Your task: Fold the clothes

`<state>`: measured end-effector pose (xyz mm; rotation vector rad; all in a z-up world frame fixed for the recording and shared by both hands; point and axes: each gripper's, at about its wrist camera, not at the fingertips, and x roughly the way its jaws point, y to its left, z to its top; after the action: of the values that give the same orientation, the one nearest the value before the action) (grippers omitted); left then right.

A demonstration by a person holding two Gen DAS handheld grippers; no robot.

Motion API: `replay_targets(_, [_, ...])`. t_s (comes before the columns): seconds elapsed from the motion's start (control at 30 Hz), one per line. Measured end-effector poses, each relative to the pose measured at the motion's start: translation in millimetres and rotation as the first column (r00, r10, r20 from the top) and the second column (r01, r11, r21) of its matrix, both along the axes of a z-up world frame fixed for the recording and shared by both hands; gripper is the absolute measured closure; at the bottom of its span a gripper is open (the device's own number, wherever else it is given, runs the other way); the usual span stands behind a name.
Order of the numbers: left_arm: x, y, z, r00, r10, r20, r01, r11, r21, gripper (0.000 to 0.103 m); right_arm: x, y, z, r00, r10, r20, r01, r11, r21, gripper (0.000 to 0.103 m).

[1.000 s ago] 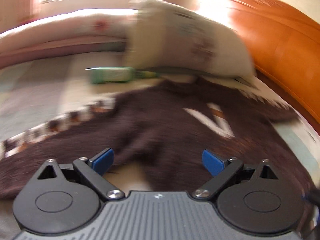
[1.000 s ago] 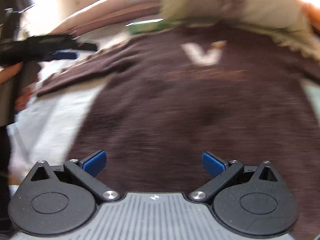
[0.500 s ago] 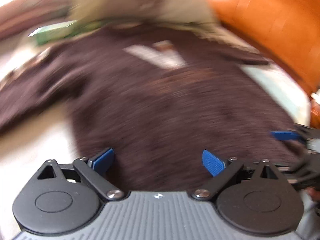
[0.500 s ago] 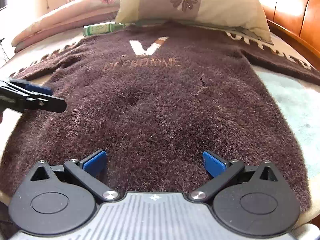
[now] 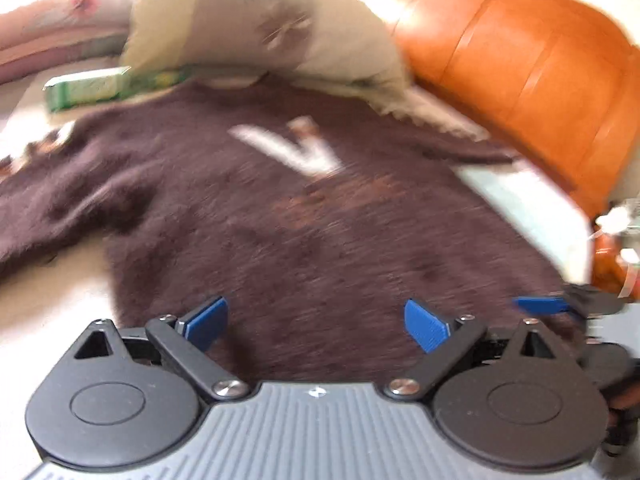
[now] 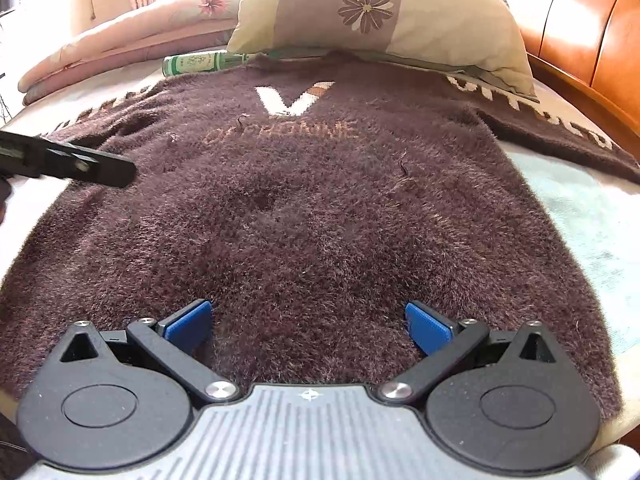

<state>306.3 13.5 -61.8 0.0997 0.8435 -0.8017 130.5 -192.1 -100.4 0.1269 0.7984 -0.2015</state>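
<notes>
While nothing is gripped, the brown fuzzy sweater is laid flat on the bed, collar toward the floral pillow, long axis running away from both tools. The right gripper is spread wide over the hem; the left gripper, likewise spread, is placed at the hem's left side.

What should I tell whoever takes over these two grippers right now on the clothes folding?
Left gripper: open, empty, over the hem's left side.
Right gripper: open, empty, over the hem's middle.
The brown sweater lies flat, front up, both sleeves spread, collar by the floral pillow. A green bottle lies beside the collar.
Done: sweater laid out.
Left: every fold; probably sleeves first.
</notes>
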Motion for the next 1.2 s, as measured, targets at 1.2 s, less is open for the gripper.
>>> replay_targets(1.2, [36,77,16,0.949,0.314,-0.008,-0.313,0.945,-0.096,0.006,24,114,11,0.944,0.327,-0.037,-0.327,0.945,-0.009,0.0])
